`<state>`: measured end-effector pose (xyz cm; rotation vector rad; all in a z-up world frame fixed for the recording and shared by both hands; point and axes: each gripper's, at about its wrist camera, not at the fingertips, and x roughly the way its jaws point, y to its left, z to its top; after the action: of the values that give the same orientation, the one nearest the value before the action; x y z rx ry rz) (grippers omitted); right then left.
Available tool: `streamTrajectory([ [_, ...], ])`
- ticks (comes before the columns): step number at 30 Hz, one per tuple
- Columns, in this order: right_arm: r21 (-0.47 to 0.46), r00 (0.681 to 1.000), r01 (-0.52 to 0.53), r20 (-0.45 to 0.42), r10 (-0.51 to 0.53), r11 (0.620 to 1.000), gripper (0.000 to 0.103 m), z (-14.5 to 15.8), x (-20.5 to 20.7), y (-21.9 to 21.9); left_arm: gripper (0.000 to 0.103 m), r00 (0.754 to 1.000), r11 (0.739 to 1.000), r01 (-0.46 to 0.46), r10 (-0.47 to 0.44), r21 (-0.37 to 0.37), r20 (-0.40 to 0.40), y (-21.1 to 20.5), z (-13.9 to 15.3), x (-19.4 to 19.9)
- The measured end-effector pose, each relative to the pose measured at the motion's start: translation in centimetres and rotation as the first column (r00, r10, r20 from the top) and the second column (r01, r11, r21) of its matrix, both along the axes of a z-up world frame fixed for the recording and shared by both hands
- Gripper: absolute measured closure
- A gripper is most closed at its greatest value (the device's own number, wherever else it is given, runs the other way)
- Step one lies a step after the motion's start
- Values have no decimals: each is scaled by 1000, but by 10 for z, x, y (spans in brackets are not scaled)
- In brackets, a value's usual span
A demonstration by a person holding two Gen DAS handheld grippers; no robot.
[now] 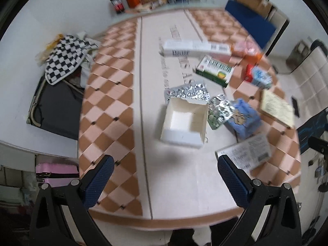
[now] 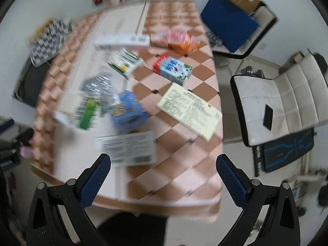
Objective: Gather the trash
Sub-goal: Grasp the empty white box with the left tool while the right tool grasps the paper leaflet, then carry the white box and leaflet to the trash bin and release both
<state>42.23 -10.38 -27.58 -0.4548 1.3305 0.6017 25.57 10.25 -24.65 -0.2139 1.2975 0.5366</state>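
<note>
Trash litters a checkered table (image 1: 110,94): an open white box (image 1: 183,121) sits near the middle, touching crumpled foil blister packs (image 1: 188,91) behind it. A blue packet (image 1: 243,117) lies just right of the box, a green-and-white carton (image 1: 214,69) farther back, and a printed leaflet (image 1: 247,153) nearest. The left gripper (image 1: 164,169) hovers above the near table edge, jaws wide apart, holding nothing. The right gripper (image 2: 163,167) likewise hangs spread and empty over the leaflet's side; its view is blurred.
</note>
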Motion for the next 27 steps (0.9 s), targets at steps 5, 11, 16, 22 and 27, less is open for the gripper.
streamTrajectory([
  [5,-152,988,-153,-60,145,977,0,-74,67,37,0,994,999,22,-27,-48,-107,11,-49,56],
  [11,-291,934,-353,-157,320,889,0,-145,95,72,0,973,996,31,-48,-79,-225,14,-96,86],
  [16,-304,912,-406,-195,361,861,0,-170,102,84,0,966,995,14,-38,-94,-255,20,-116,98],
  [22,-241,921,-374,-212,328,896,9,-168,106,80,21,972,994,-13,-12,-104,-236,27,-120,97],
  [27,-188,936,-314,-227,270,930,10,-156,98,63,23,979,995,-27,7,-99,-203,26,-110,95],
])
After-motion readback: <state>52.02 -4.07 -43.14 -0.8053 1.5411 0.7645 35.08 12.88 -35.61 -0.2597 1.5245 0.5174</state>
